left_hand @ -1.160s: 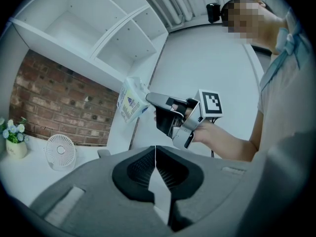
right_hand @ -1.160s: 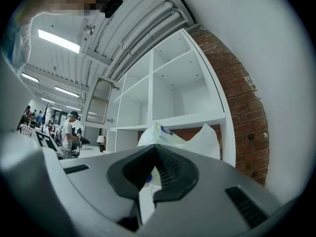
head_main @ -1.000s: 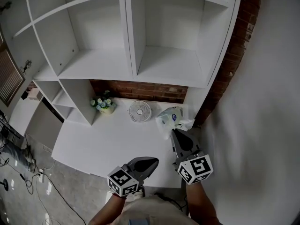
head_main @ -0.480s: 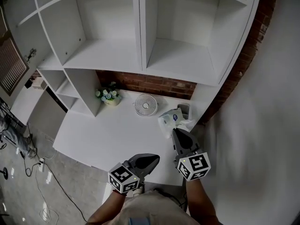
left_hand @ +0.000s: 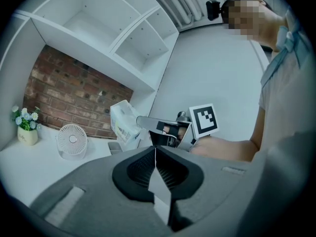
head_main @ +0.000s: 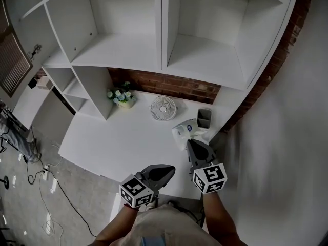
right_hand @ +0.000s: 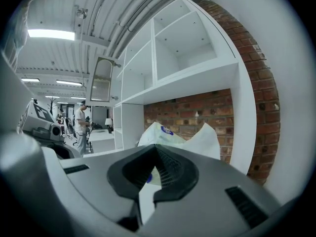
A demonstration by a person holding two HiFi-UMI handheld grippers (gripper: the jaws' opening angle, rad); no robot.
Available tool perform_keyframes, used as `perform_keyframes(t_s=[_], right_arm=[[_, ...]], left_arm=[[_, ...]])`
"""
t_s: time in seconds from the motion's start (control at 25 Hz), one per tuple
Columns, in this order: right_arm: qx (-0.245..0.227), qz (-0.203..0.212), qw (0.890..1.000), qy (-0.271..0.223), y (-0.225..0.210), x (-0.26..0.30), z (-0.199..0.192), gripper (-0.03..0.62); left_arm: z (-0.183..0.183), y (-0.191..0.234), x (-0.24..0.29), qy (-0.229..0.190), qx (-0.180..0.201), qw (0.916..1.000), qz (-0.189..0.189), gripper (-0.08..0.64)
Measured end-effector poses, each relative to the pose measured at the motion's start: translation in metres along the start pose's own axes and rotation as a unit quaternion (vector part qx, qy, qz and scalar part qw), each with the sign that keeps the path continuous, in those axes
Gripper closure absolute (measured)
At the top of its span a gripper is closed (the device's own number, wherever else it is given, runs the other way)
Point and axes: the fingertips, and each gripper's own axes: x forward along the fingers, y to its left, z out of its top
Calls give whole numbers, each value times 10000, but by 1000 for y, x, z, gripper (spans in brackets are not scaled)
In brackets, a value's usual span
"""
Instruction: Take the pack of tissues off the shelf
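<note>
Nearest, left gripper (left_hand: pixel 155 152): jaws pressed together, nothing between them, nothing touched. Beside it to the right, right gripper (right_hand: pixel 157 151): jaws closed down to a sliver, pinching the wrapper edge of the pack of tissues (head_main: pixel 184 132). Pack just beyond the right gripper's tips, clear of the shelf (head_main: pixel 128 53) and well below its boards. White, soft, crumpled plastic wrapper with a round blue mark near the top and small print on one side; a loose flap standing up on the side away from the left gripper. Cannot tell whether its underside touches the counter (head_main: pixel 113 142). Just past the pack, a small grey cup (head_main: pixel 204 118). Farther ahead of the left gripper, a small white fan (head_main: pixel 163 108), then a pot of flowers (head_main: pixel 122 97) further left. Behind all, brick wall (head_main: pixel 169 85).
</note>
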Motion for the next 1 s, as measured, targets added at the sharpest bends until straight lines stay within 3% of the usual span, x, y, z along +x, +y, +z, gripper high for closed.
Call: perform_keyframes(t_s=[1.0], right_arm=[[22, 115, 9940, 1089, 15, 35, -99, 575]], left_arm=[[-42, 27, -4, 262, -328, 9990, 160, 549]])
